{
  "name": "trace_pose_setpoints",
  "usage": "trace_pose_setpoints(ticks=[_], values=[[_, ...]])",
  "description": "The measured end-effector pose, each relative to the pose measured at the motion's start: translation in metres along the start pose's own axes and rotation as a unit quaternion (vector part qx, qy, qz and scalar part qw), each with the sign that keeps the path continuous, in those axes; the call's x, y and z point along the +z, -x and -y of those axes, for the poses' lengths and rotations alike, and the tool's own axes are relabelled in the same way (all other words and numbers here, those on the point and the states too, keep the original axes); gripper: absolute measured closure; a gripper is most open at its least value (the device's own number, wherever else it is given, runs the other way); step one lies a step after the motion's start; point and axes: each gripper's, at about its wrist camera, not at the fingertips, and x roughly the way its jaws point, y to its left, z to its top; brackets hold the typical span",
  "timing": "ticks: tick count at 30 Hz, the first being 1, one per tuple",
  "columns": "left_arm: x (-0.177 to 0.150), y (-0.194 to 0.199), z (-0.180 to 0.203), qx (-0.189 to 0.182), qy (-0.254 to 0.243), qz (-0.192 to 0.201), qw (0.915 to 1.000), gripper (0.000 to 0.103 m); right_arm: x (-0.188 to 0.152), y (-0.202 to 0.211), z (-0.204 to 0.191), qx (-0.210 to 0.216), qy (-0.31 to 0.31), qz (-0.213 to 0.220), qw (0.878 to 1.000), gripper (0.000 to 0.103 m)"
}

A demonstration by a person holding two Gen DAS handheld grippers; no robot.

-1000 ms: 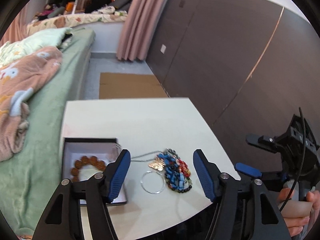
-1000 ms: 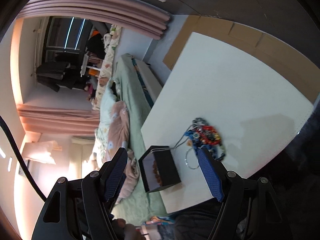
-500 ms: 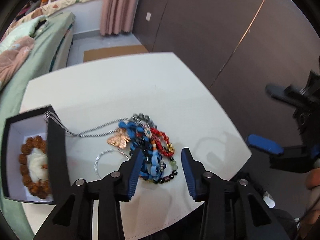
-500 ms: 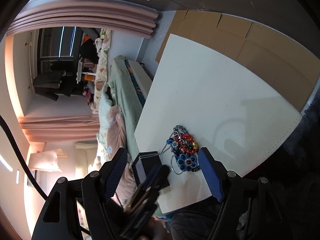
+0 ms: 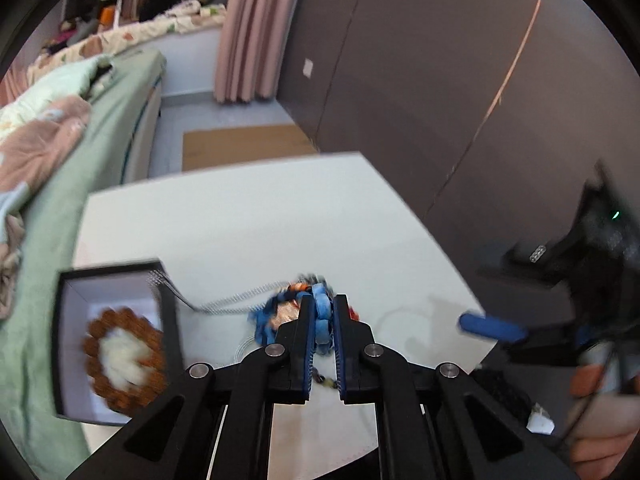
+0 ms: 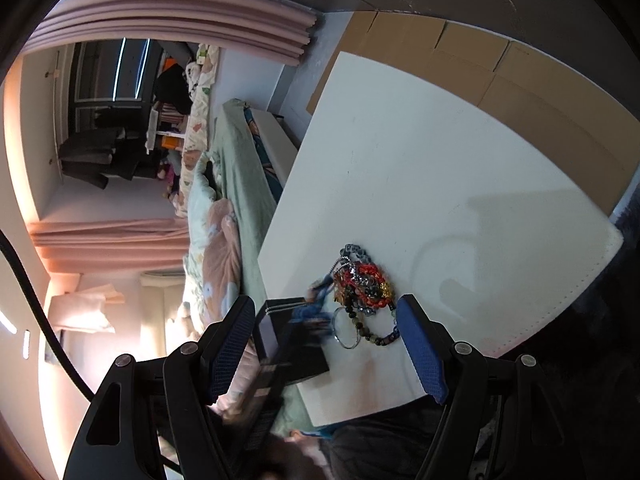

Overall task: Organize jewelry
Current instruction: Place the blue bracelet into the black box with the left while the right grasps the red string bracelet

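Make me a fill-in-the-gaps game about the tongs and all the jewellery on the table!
1. The left tongs are shut on a chunky ____ bead bracelet.
2. The brown wooden bead bracelet lies inside the open black ____.
3. The right tongs are ____ and hold nothing.
4. The thin silver chain hangs over the box's ____ and runs to the jewellery pile.

Missing words: blue; box; open; edge

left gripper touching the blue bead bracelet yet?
Touching. The left wrist view shows the left gripper with its jaws just closed on the blue bead bracelet.
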Motion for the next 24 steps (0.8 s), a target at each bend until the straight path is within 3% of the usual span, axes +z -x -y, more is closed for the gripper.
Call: trace_pose_setpoints(ticks=[13, 20, 24], values=[[0.028, 0.067, -0.039, 0.009, 0.034, 0.074, 0.9967, 0.094, -0.014, -0.061, -0.031, -0.041, 0.084, -0.036, 0.995, 0.032], [0.03, 0.091, -0.064, 0.027, 0.047, 0.093, 0.9942, 0.094, -0.007, -0.084, -0.033, -0.065, 0.096, -0.033, 0.993, 0.049], [0.027, 0.097, -0.08, 0.033, 0.059, 0.098, 0.9929, 0.094, 0.0, -0.094, -0.024, -0.078, 0.09, -0.033, 0.992, 0.064]])
